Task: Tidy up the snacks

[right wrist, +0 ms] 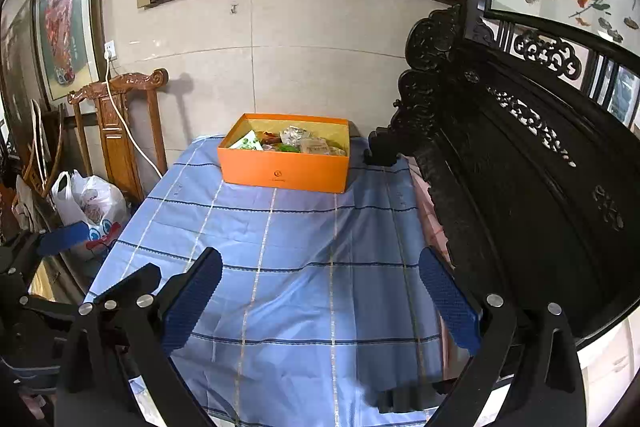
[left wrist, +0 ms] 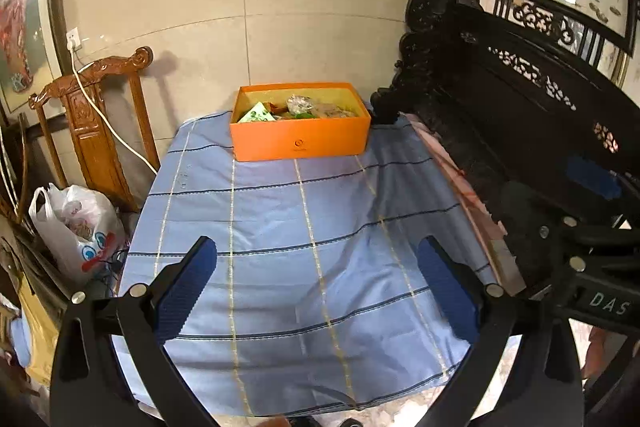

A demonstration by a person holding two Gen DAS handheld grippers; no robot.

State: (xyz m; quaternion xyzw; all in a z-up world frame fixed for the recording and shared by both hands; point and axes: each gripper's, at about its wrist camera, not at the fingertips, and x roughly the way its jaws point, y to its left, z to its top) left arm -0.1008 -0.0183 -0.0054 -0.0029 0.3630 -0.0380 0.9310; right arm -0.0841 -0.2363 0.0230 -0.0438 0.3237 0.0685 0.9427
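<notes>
An orange box [left wrist: 300,139] [right wrist: 284,169] stands at the far end of the table, against the wall. Several wrapped snacks [left wrist: 298,109] [right wrist: 298,141] lie inside it, a green-and-white packet at its left end. My left gripper [left wrist: 318,291] hovers open over the near part of the blue striped tablecloth [left wrist: 304,227], nothing between its blue pads. My right gripper [right wrist: 320,301] is open too, above the same cloth [right wrist: 296,247], well short of the box. The left gripper's fingers [right wrist: 64,237] show at the left edge of the right wrist view.
A dark carved wooden bench [left wrist: 520,115] [right wrist: 520,167] runs along the table's right side. Left of the table stand a carved brown chair [left wrist: 92,115] [right wrist: 120,119] and a white plastic bag [left wrist: 76,223] [right wrist: 90,203] on the floor. A white cable [left wrist: 108,123] hangs from a wall socket.
</notes>
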